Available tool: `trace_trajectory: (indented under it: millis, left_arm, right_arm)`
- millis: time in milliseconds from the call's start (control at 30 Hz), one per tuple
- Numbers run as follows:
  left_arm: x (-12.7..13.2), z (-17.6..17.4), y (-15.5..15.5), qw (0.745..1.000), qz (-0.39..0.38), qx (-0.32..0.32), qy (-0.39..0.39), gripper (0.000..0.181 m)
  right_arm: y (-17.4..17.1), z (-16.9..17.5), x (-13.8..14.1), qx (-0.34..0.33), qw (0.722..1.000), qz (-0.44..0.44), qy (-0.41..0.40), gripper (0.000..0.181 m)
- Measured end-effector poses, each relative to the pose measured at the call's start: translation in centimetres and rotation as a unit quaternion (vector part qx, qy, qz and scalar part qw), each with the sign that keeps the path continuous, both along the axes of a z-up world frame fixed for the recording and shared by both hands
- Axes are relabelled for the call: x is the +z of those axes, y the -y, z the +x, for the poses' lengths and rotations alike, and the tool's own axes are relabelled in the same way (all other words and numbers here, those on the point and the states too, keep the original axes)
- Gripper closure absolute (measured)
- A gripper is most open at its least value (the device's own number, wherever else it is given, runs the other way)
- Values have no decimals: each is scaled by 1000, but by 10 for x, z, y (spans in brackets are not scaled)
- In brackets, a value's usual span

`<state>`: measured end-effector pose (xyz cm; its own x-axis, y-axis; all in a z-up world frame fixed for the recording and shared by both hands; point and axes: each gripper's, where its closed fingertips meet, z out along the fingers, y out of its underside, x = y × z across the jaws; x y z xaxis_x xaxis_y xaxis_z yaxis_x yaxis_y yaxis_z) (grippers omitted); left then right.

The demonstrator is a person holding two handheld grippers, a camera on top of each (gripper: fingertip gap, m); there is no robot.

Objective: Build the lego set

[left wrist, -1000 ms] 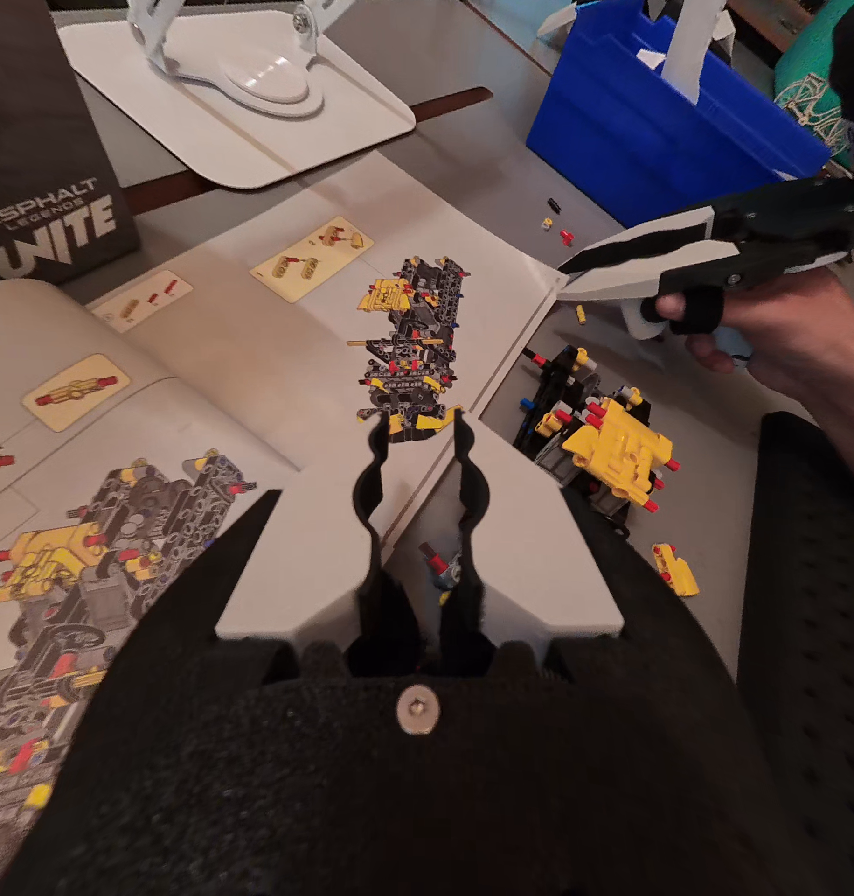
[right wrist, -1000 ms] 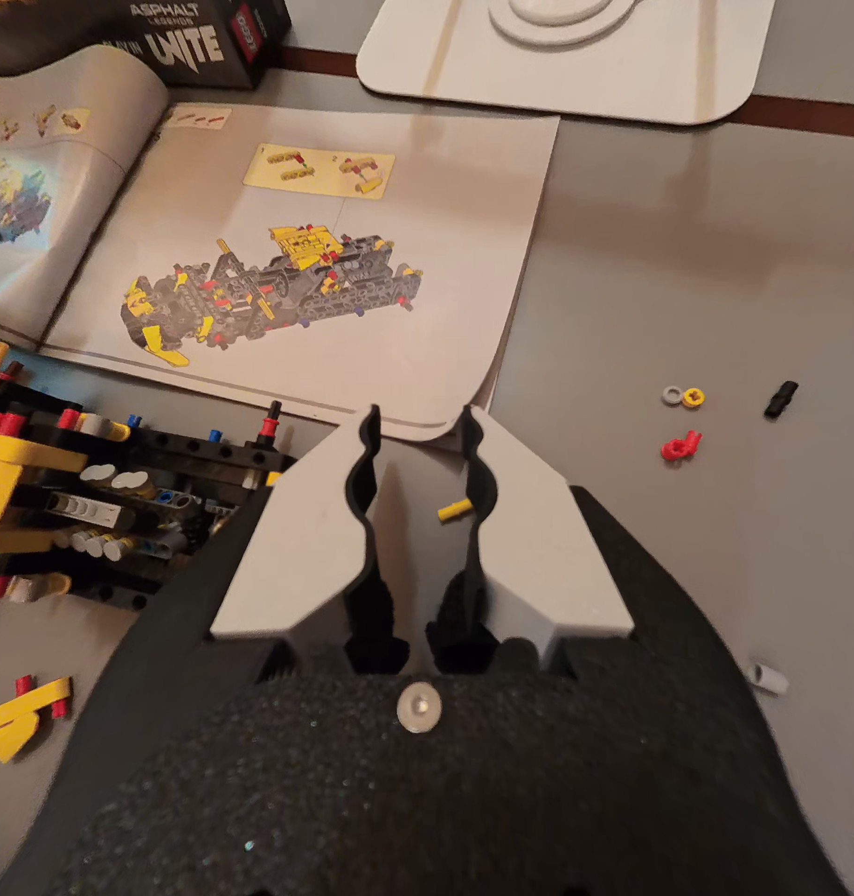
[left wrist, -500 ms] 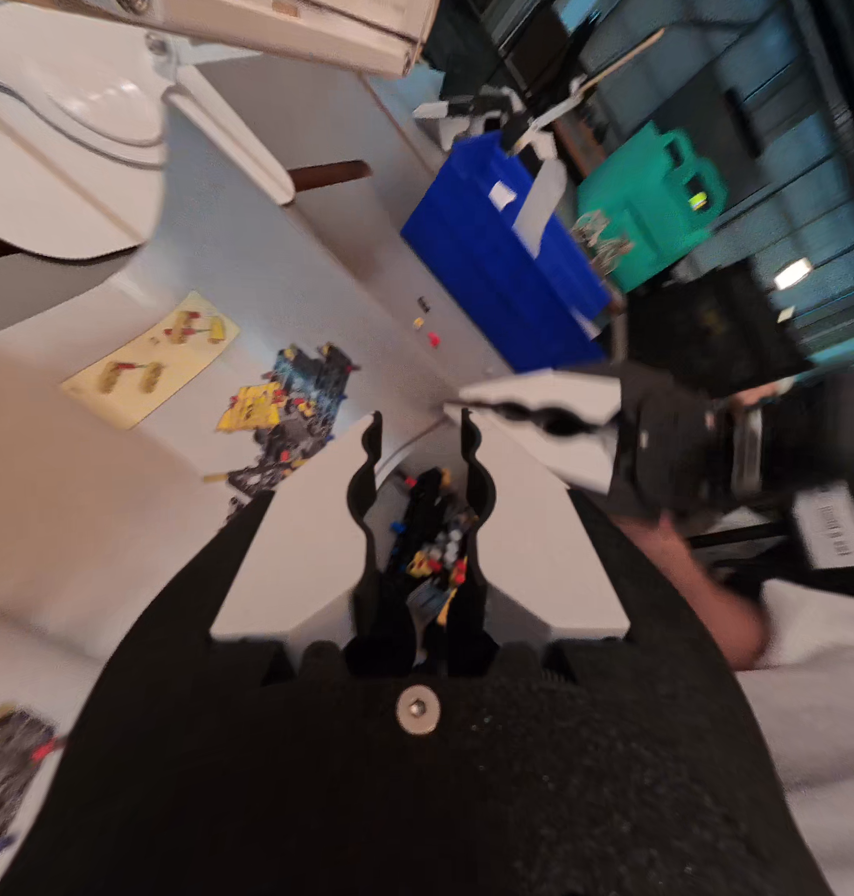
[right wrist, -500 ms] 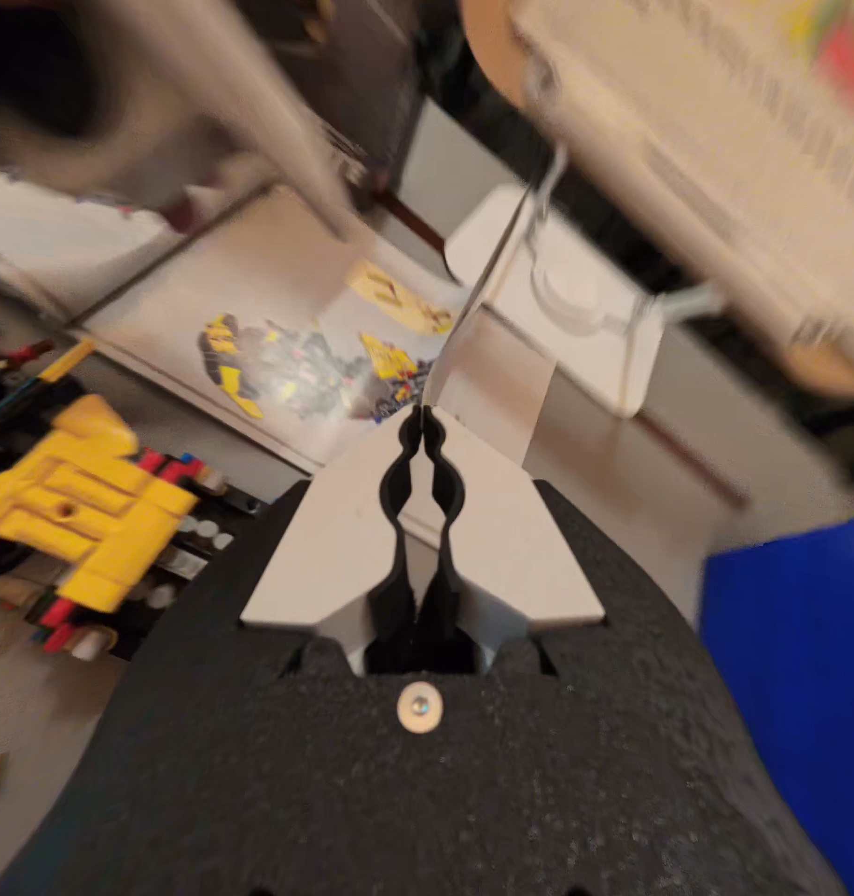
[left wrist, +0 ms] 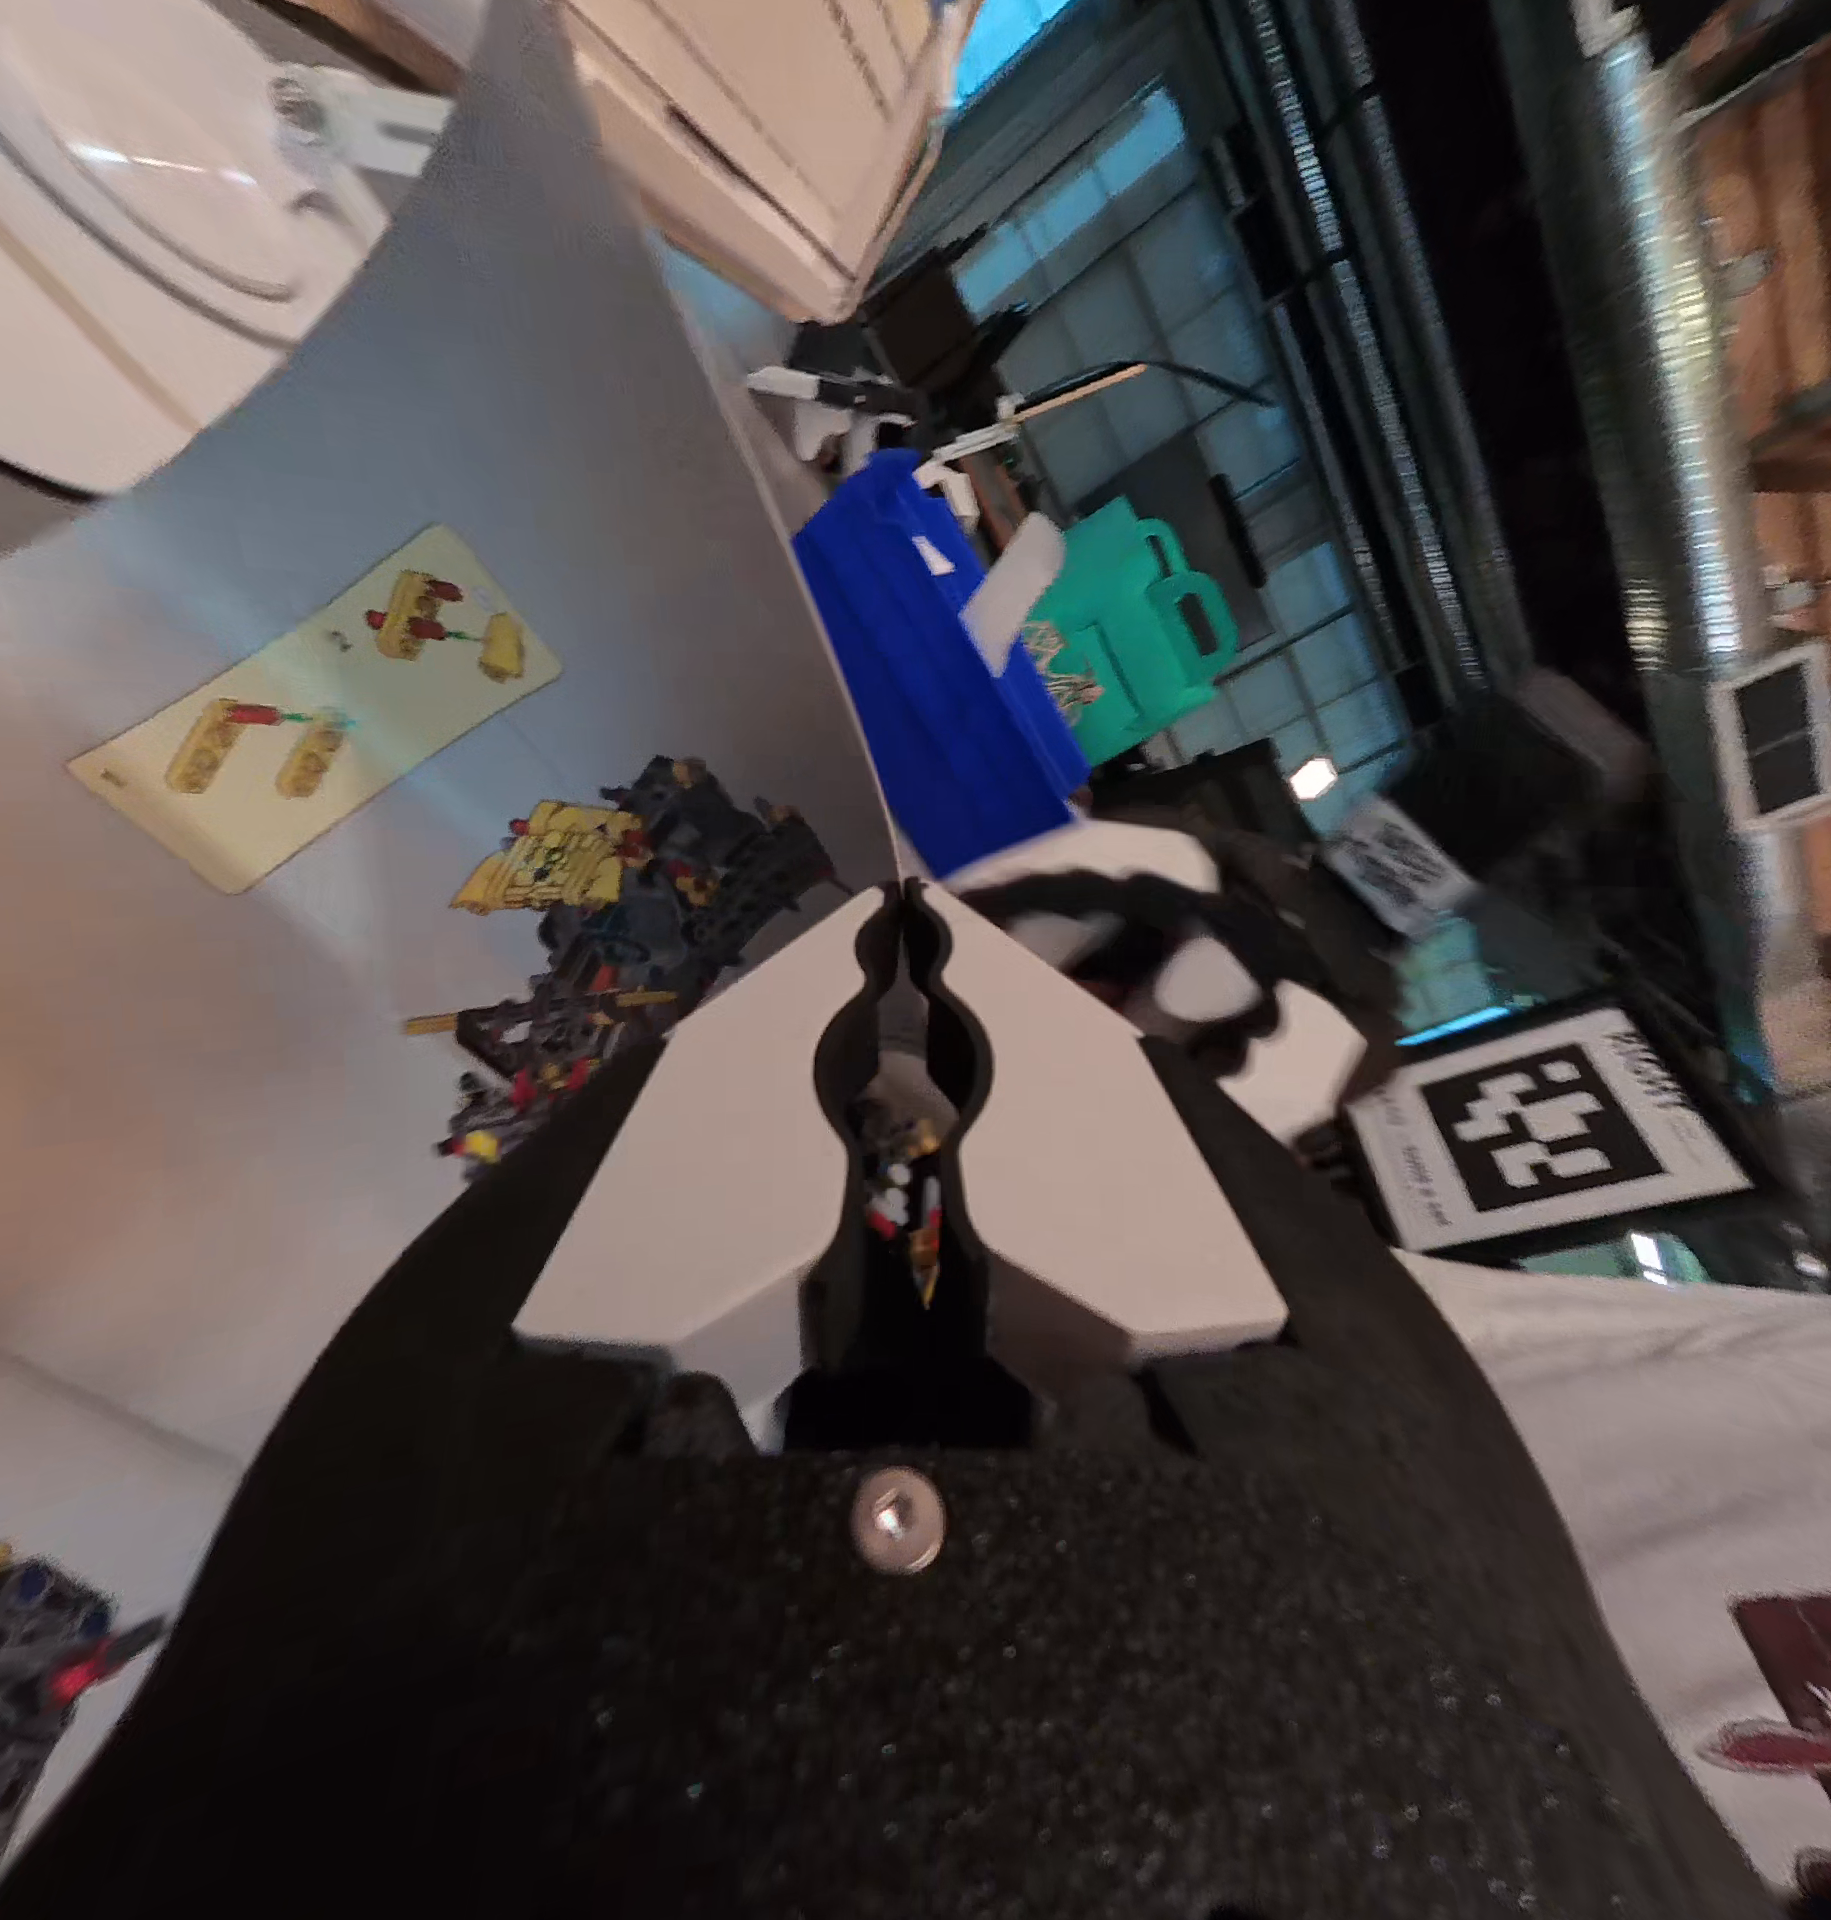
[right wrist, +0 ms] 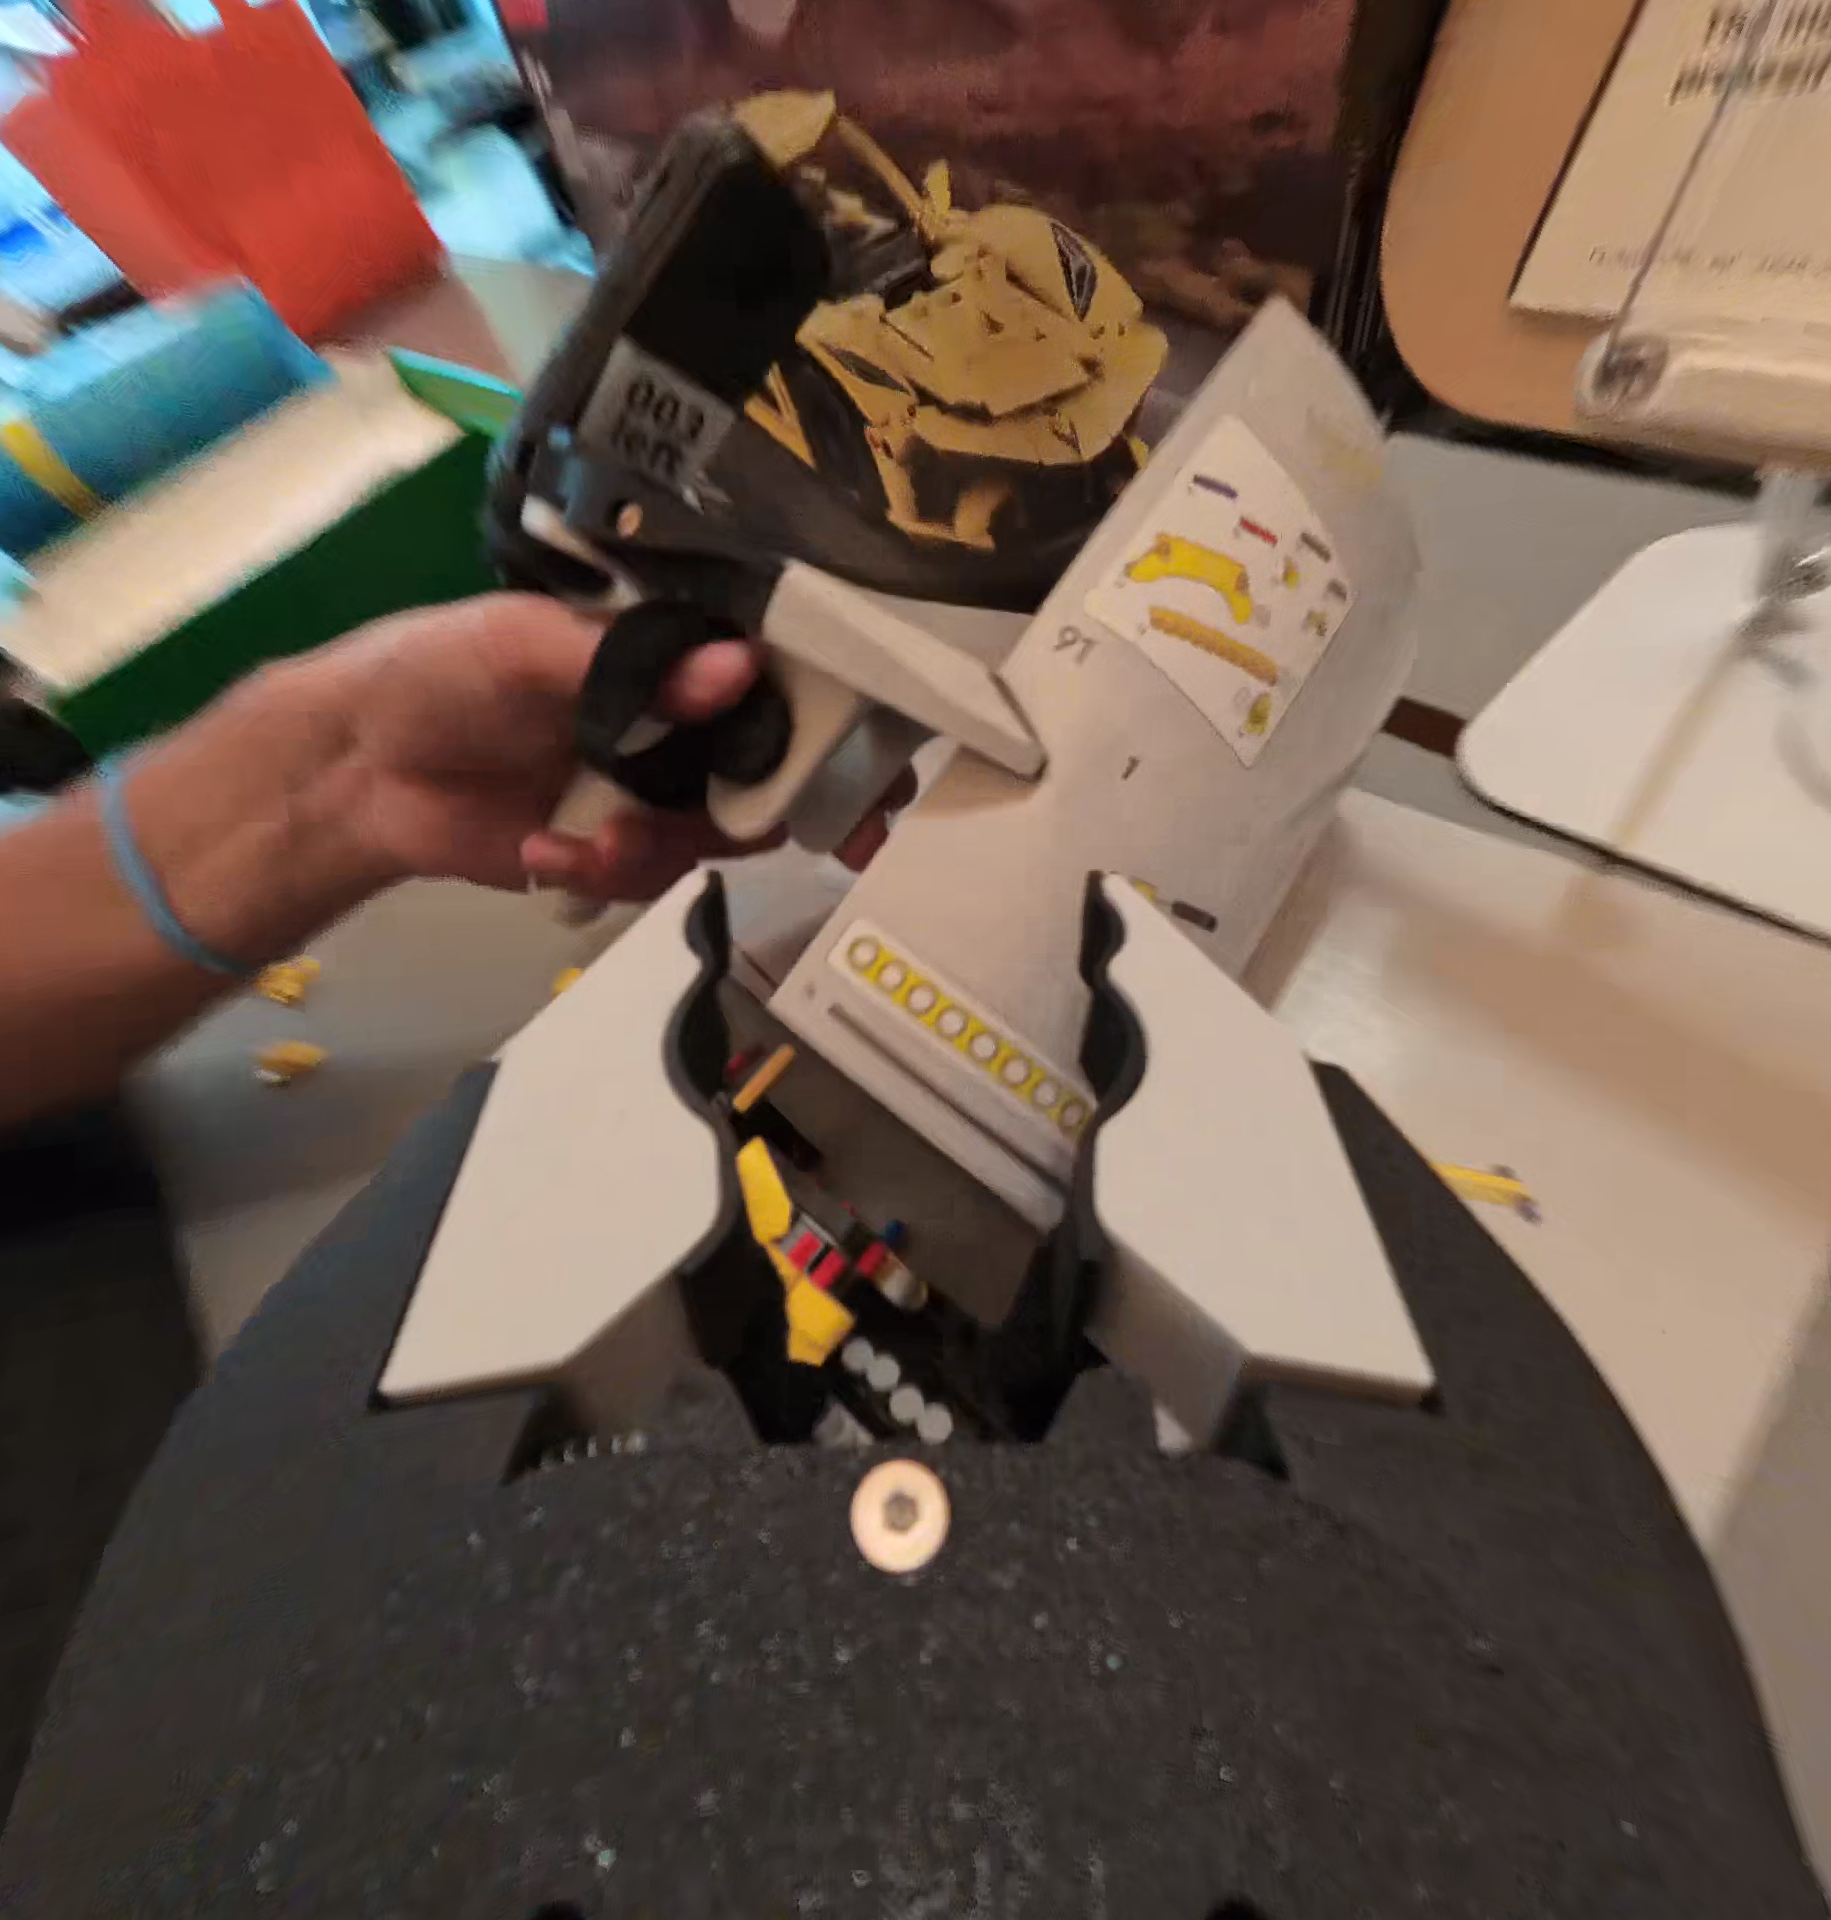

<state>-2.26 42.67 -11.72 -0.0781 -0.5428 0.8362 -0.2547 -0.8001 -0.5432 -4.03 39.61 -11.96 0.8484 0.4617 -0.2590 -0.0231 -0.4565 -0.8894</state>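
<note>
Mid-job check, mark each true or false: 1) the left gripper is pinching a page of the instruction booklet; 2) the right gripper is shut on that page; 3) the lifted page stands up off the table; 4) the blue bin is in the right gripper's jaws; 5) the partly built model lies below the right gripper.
1) True: the left gripper is shut on the page edge.
2) False: the right gripper is open and holds nothing.
3) True: the page stands raised.
4) False: the blue bin sits beyond the page.
5) True: the model shows between its fingers.
</note>
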Motion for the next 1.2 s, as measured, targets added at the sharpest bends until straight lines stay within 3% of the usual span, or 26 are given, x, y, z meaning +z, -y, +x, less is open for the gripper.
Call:
trace_trajectory:
  millis: [33, 100, 200, 300, 633, 933, 1200]
  left_arm:
    - [5, 1, 2, 1000, -12, -9, 19, 181]
    - [10, 2, 3, 999, -27, -15, 42, 181]
    - [17, 1, 4, 996, -45, -21, 75, 180]
    - [21, -2, 8, 994, -43, -33, 98, 176]
    - [18, 3, 18, 993, 44, -38, 99, 181]
    - [17, 3, 20, 993, 26, -46, 107, 180]
    - [2, 0, 12, 996, 48, -24, 68, 181]
  right_arm:
    - [-8, 2, -5, 13, 999, -20, -31, 103]
    - [-20, 2, -21, 42, 996, -60, -46, 103]
    - [-26, 1, -22, 63, 994, -54, -65, 137]
    - [-25, 4, -22, 67, 991, -55, -98, 150]
    - [-18, 10, -20, 91, 980, -60, -168, 147]
    - [-17, 15, -15, 100, 972, -53, -206, 149]
    - [-18, 27, -16, 83, 972, -49, -215, 152]
